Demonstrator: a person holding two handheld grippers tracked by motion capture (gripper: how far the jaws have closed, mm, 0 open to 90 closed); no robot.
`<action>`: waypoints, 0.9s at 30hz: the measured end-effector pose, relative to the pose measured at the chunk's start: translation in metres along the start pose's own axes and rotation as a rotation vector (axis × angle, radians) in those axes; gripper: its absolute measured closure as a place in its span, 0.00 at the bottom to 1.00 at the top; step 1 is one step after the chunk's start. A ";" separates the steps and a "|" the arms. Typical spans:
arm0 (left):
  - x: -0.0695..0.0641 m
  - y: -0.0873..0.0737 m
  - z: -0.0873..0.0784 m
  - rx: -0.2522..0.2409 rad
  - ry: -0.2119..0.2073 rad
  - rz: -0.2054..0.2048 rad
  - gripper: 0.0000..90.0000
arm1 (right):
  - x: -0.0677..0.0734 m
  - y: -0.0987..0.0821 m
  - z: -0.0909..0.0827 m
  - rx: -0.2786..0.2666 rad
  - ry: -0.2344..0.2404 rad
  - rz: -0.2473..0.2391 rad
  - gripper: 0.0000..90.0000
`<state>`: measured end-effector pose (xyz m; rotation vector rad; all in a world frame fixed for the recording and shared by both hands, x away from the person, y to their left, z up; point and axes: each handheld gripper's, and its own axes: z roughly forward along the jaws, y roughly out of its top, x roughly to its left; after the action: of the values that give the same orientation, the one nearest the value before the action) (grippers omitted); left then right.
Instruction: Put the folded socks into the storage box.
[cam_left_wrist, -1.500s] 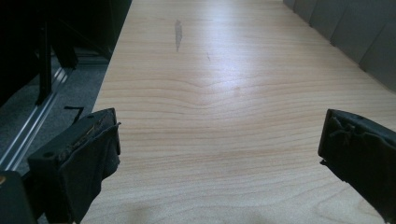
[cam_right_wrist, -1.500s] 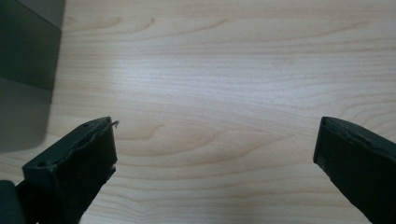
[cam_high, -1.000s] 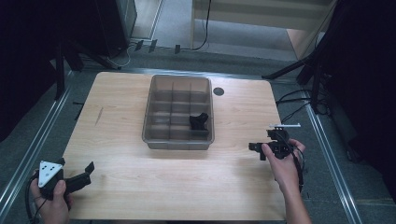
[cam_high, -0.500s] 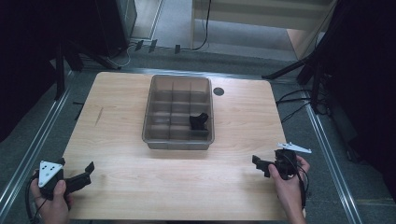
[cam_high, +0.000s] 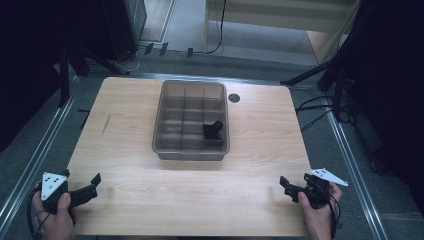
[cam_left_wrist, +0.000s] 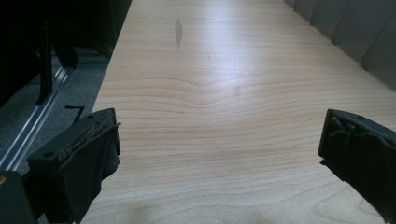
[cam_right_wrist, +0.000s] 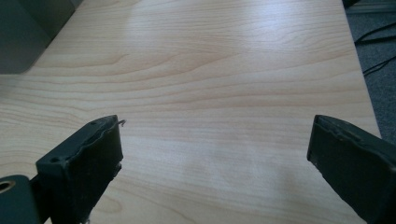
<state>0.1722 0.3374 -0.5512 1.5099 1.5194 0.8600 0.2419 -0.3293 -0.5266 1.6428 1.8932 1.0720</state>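
A grey divided bin (cam_high: 165, 120) stands at the table's middle, toward the back. A small black part (cam_high: 213, 129) lies in one of its right-hand compartments. My left gripper (cam_high: 95, 184) rests at the table's front left corner, open, with bare wood between its jaws (cam_left_wrist: 219, 154). My right gripper (cam_high: 286, 187) sits low at the front right corner, also open and holding nothing (cam_right_wrist: 215, 154). A corner of the bin (cam_right_wrist: 23, 37) shows at the upper left of the right gripper view.
A small dark round hole (cam_high: 233, 97) lies in the wooden table (cam_high: 260, 150) just right of the bin. Metal rails (cam_high: 40, 150) run along both table sides. Cables (cam_high: 312, 112) trail on the floor at the right, and dark stands flank the table.
My right gripper has drawn back from the table's right middle toward the front right corner. The left gripper has stayed put.
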 end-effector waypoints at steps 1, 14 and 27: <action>0.000 0.000 0.000 0.000 0.000 -0.001 0.00 | -0.001 -0.003 -0.002 -0.007 -0.003 0.001 0.04; 0.001 0.000 0.000 -0.002 -0.004 -0.007 0.00 | -0.013 -0.024 -0.018 -0.047 -0.013 0.039 0.06; 0.002 0.000 0.000 -0.006 -0.010 -0.016 0.00 | -0.010 -0.026 -0.018 -0.070 -0.032 0.029 0.07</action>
<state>0.1722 0.3399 -0.5514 1.4932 1.5188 0.8460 0.2146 -0.3444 -0.5373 1.6431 1.7965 1.1038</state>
